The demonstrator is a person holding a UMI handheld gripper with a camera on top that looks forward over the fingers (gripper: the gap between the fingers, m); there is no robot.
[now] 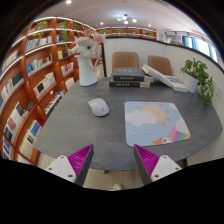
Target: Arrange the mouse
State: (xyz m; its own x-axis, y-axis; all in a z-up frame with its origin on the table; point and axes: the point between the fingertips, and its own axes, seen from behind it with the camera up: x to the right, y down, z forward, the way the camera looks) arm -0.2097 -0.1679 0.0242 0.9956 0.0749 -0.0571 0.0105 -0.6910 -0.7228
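Observation:
A white computer mouse (pixel 98 106) lies on the grey round table (pixel 70 125), left of a pastel mouse pad (pixel 155 122) printed with a map-like pattern. The mouse rests on the bare tabletop, apart from the pad. My gripper (pixel 112 161) hovers at the table's near edge, well short of both. Its two fingers with magenta pads (pixel 80 158) stand wide apart and hold nothing; only the table edge and floor show between them.
A white alpaca figure (pixel 88 60) stands at the table's far left. A stack of books (pixel 128 77) and an open book (pixel 170 79) lie at the back. Bookshelves (pixel 30 80) line the left wall. A plant (pixel 201 75) and chairs (pixel 126 60) stand beyond.

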